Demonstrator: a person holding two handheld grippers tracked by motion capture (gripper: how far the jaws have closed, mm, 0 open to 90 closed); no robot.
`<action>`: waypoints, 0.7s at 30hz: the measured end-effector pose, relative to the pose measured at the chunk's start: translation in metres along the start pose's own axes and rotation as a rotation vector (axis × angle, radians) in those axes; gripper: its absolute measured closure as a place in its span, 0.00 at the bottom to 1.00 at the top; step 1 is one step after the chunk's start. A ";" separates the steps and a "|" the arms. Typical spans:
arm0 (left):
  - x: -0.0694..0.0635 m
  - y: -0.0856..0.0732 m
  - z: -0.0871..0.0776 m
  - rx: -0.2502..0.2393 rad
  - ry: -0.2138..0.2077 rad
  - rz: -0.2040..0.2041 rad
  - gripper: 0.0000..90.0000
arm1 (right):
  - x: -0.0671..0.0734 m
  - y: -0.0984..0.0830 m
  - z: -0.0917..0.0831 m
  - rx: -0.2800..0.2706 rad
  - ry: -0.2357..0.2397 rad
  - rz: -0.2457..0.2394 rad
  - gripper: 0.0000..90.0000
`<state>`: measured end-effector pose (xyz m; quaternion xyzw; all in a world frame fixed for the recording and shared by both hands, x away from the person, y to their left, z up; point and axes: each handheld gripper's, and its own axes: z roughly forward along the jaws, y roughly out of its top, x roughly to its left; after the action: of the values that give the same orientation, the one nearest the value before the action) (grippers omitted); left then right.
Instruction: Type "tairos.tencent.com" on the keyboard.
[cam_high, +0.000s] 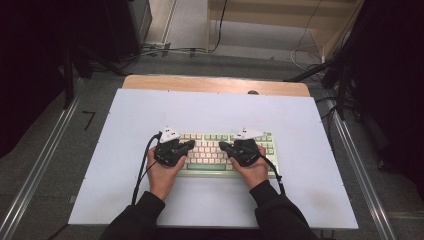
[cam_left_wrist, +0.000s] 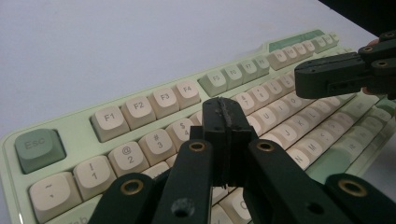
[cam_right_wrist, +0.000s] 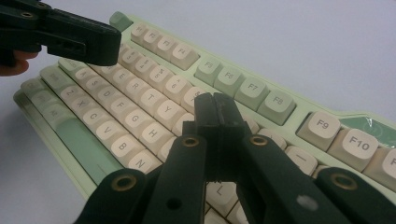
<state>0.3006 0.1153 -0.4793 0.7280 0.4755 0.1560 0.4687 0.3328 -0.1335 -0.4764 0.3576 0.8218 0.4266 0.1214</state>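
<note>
A pale green keyboard (cam_high: 215, 150) with cream keys lies on the white board, near its front middle. My left gripper (cam_high: 190, 145) hovers over the keyboard's left half, jaws pressed together with nothing between them. In the left gripper view its tip (cam_left_wrist: 225, 109) sits above the number row near the 5 key (cam_left_wrist: 198, 117). My right gripper (cam_high: 223, 146) hovers over the right half, also shut and empty; its tip (cam_right_wrist: 215, 105) is above the upper key rows of the keyboard (cam_right_wrist: 140, 93). The two tips point toward each other, apart.
The white board (cam_high: 210, 110) covers a wooden table (cam_high: 215, 84). Metal rails (cam_high: 40, 165) run along both sides. Cables (cam_high: 165, 49) and dark equipment stand on the floor beyond the table's far edge.
</note>
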 end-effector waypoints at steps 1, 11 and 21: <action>0.000 0.000 -0.001 0.001 -0.001 0.001 1.00 | 0.000 0.000 0.000 -0.001 0.000 0.000 0.98; 0.005 -0.004 -0.008 -0.003 -0.002 -0.005 1.00 | 0.001 0.000 -0.001 -0.002 0.002 0.002 0.98; 0.007 -0.009 -0.011 -0.001 0.002 -0.008 1.00 | 0.001 0.000 -0.001 -0.001 -0.002 0.000 0.98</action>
<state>0.2917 0.1280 -0.4820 0.7259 0.4786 0.1551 0.4690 0.3316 -0.1341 -0.4756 0.3579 0.8216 0.4266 0.1222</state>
